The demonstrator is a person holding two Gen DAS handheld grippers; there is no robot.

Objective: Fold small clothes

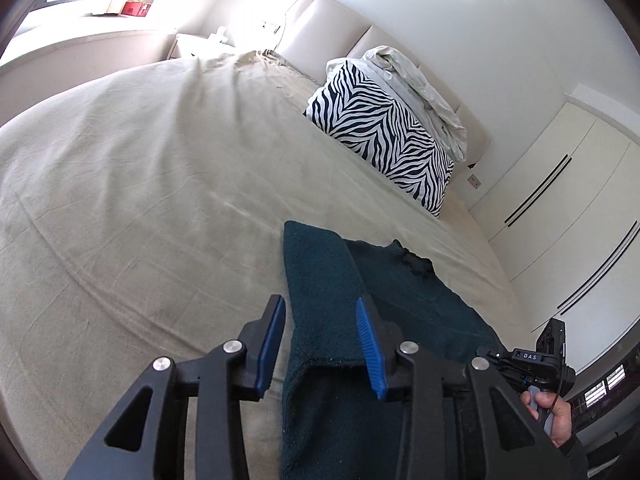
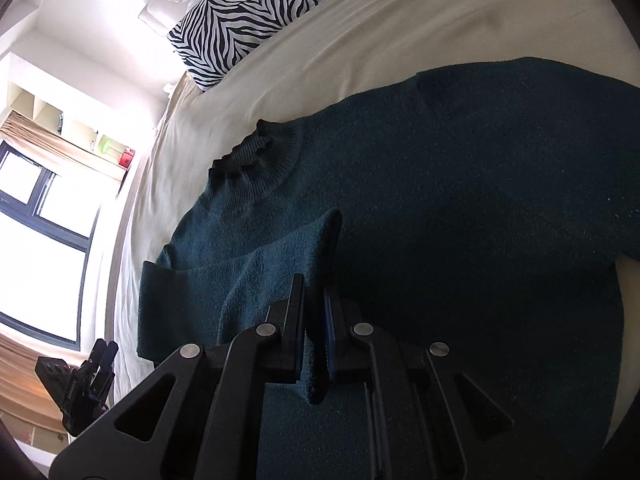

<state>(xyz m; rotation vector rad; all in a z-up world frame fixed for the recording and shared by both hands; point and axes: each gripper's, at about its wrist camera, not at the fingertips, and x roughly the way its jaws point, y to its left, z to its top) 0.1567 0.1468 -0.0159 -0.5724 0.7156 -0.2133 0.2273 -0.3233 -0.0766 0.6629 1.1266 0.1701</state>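
A dark teal knitted sweater [image 2: 460, 200] lies flat on the beige bed sheet [image 2: 360, 40], its ribbed collar [image 2: 256, 152] toward the pillows. My right gripper [image 2: 314, 308] is shut on a sleeve [image 2: 276, 264] of the sweater, which is folded up over the body. In the left wrist view the sweater [image 1: 320, 280] lies under my left gripper [image 1: 320, 320], which is open with a strip of the fabric between its blue pads [image 1: 370, 344] without pinching it. The right gripper [image 1: 536, 364] shows at the lower right there, and the left gripper [image 2: 80, 384] at the lower left of the right wrist view.
A zebra-print pillow [image 1: 384, 136] with a crumpled white cover [image 1: 420, 84] leans against the headboard [image 1: 332, 28]. White wardrobe doors [image 1: 560, 208] stand to the right of the bed. A window [image 2: 44, 216] and shelves are beyond the bed's far side. The beige sheet [image 1: 140, 200] spreads wide to the left.
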